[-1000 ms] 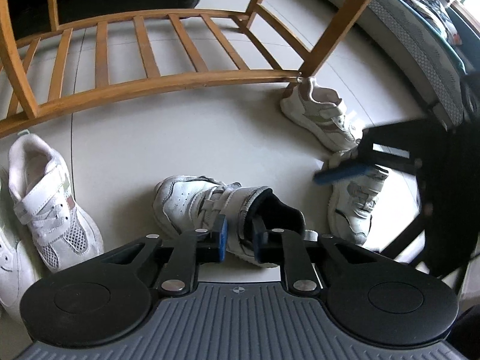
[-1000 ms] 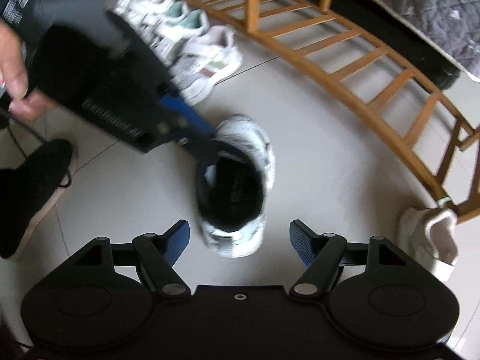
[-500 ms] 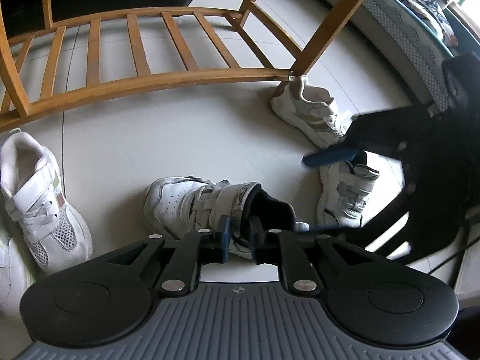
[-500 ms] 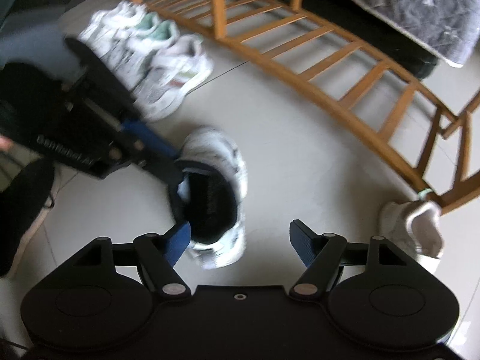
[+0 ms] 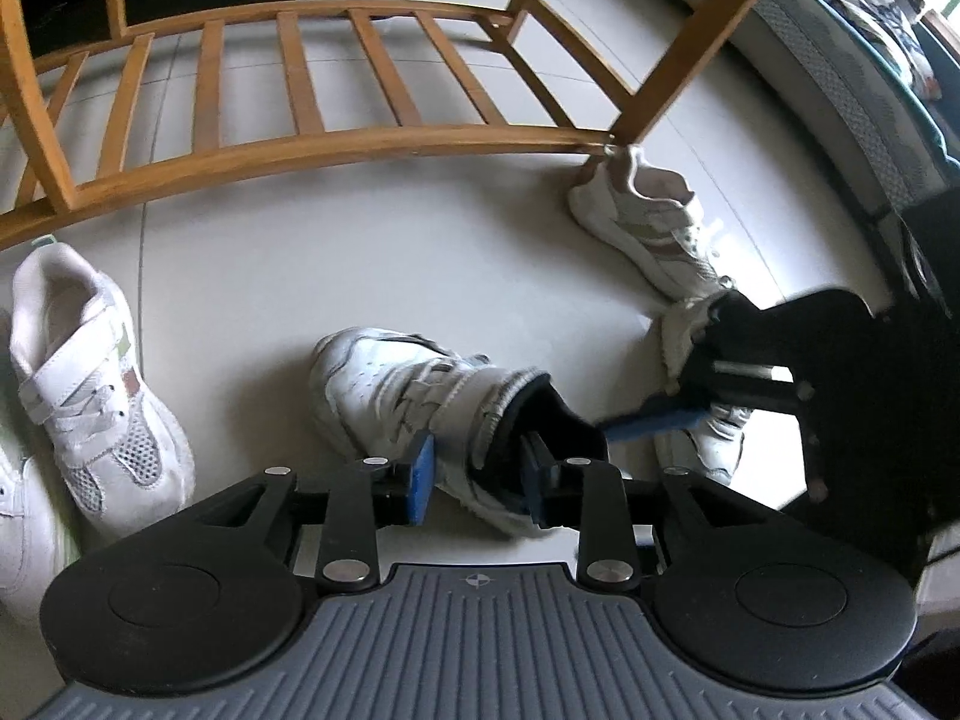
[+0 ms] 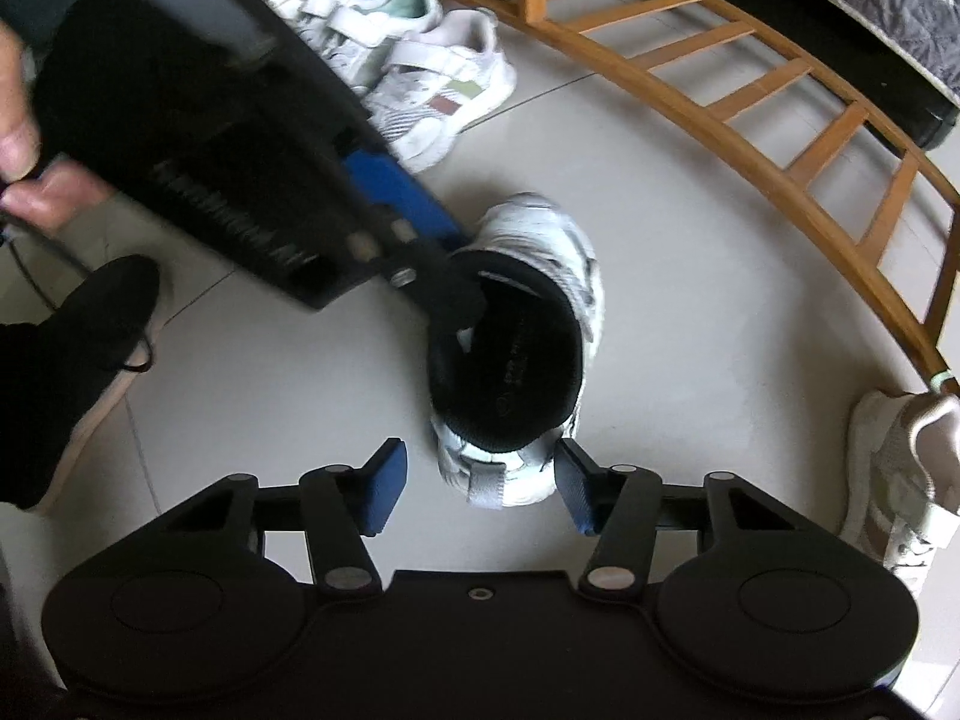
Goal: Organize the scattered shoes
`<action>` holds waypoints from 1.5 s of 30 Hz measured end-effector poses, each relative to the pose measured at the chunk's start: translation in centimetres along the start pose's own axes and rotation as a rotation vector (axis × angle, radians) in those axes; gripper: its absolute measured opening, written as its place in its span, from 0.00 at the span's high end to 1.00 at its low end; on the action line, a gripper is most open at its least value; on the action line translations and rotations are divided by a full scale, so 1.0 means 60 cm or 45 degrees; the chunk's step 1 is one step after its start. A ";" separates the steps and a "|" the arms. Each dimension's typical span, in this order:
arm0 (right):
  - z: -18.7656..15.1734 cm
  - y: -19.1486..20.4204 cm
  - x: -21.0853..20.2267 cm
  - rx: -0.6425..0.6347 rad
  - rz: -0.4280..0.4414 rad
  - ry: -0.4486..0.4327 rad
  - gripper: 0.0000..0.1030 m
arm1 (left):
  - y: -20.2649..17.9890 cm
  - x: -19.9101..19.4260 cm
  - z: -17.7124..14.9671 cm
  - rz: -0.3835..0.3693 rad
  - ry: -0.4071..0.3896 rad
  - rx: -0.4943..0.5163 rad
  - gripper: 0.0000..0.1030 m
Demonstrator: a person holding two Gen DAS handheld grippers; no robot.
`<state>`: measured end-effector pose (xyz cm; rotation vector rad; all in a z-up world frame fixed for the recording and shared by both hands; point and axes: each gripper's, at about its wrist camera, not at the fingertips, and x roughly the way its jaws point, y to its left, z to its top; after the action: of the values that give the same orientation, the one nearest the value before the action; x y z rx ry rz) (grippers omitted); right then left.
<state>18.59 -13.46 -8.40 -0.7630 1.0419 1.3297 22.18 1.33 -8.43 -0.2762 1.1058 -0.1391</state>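
Observation:
A white strap sneaker with a black lining [image 5: 396, 384] lies on the pale floor. My left gripper [image 5: 477, 477] straddles its collar wall, one blue pad outside and one finger inside. Its jaws are opening and the pads stand off the wall. In the right wrist view the same sneaker [image 6: 540, 252] points away, and the left gripper [image 6: 456, 270] reaches into its mouth from the upper left. My right gripper [image 6: 480, 495] flanks the heel with its jaws closing, and a gap shows at the left pad. From the left wrist view the right gripper [image 5: 690, 366] comes in from the right.
A curved wooden slatted frame [image 5: 300, 144] [image 6: 780, 96] runs behind. A beige sneaker [image 5: 648, 228] [image 6: 900, 468] leans at its post. A white sneaker [image 5: 90, 384] lies at the left, in a row of several [image 6: 390, 48]. A strap sneaker [image 5: 714, 450] lies under the right gripper. A person's black shoe [image 6: 90, 348] stands at the left.
The left jaws, pinched on the sneaker's collar before, have parted. The right gripper has come down to the sneaker's heel and its jaws have narrowed.

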 end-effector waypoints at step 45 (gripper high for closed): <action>0.078 -0.110 0.055 0.321 -0.122 -0.087 0.43 | -0.013 0.031 -0.029 -0.058 0.130 0.172 0.84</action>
<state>25.64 -8.70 -10.45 -0.5671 1.0809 1.1098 21.48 -0.17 -10.53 -0.1750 1.1861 -0.2699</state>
